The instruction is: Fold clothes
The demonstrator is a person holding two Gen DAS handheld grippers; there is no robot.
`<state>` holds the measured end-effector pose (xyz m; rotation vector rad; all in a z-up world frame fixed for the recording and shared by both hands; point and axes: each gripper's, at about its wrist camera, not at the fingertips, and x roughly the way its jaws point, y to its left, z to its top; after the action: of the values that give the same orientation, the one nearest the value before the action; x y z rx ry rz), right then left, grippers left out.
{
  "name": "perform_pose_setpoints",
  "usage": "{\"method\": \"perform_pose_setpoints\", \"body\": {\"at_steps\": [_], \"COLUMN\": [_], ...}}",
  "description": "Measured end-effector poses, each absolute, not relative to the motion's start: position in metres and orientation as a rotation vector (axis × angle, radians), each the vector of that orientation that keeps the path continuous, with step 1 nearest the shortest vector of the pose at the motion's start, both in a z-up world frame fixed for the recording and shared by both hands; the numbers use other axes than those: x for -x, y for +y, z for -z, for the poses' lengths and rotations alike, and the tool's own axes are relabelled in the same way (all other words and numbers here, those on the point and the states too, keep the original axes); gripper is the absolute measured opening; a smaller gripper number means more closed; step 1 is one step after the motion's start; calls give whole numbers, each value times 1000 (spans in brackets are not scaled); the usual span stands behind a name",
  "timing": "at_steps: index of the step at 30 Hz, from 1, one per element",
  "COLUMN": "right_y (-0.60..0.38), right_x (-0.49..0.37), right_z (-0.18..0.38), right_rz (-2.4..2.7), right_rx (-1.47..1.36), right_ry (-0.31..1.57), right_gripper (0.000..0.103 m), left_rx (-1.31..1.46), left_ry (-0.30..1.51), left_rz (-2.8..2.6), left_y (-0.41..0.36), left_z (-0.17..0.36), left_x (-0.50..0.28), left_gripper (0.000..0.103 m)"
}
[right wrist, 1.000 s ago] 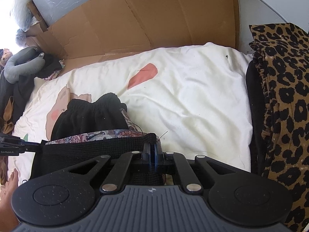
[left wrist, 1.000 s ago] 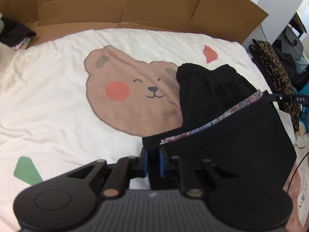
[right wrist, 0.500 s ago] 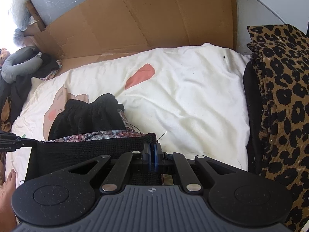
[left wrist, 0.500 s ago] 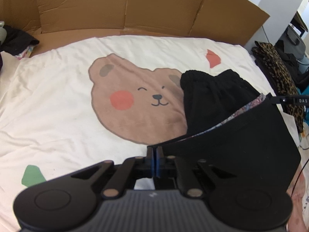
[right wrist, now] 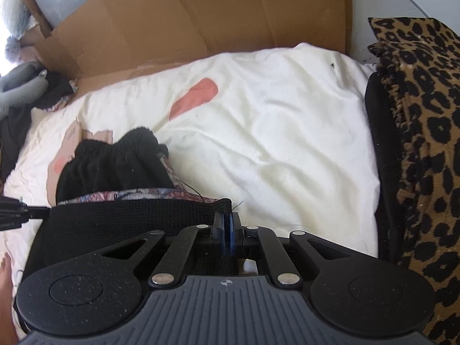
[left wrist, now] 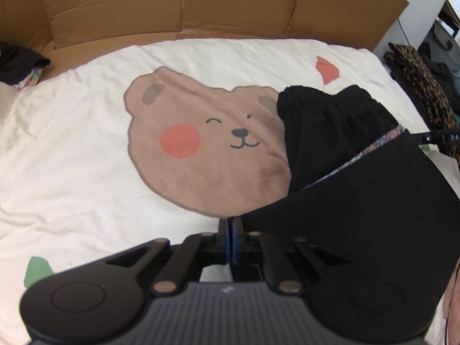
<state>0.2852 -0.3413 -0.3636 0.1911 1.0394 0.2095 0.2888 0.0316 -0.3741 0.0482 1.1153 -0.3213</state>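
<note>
You've got both grippers pinched down on the black garment point(left wrist: 359, 201) right now. Your left gripper point(left wrist: 230, 227) has its fingers squeezed together on one corner of the hem, and your right gripper point(right wrist: 226, 224) is clamped the same way on the other corner, so the edge stretches tight between them. A strip of patterned lining point(right wrist: 138, 195) peeks out just behind that taut edge. The rest of the garment trails away from you and bunches up on the bedsheet point(left wrist: 72, 143), with its gathered black end lying over the ear of the bear print point(left wrist: 207, 143). Beyond the bear there's a cardboard wall point(left wrist: 184, 3), and off to the bear's right, past the sheet's edge, sits a leopard-print cloth point(right wrist: 417, 143).
</note>
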Motion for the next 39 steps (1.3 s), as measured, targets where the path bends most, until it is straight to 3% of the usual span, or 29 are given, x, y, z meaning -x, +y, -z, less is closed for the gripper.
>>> {"method": "perform_pose_setpoints", "body": {"at_steps": [2,7,12,15,19,22,35,39], "right_y": [-340,-347,-355,-354,-352,-352,-340,-336], "right_x": [-285,-280,-277,-276,-278,-282,-292,-292], "right_z": [362,347,341,348,357,358,365,367], "right_rz": [-212,-232,-247,-262,-283,-302,-291,-286], "right_rx": [-187,-204,-217,-233,-263,-279,-210,-182], "right_ry": [1040,1003,998,1023,1026,1026,1015,1022], "right_gripper": [4,6,31,31,28,1,1,4], "left_rx": [-34,23,31,38,63,86,136,160], "left_ry": [1120,1117,1131,1147,1160,1167,1168,1175], "left_rz": [323,322,324,321,320,323,324,324], "left_y": [33,39,39,39,42,43,45,48], "left_z": [370,359,364,369,373,375,382,382], "left_x": [-288,-282,-280,-282,-285,-286,-289,-290], "left_gripper": [5,29,29,29,29,29,30,22]}}
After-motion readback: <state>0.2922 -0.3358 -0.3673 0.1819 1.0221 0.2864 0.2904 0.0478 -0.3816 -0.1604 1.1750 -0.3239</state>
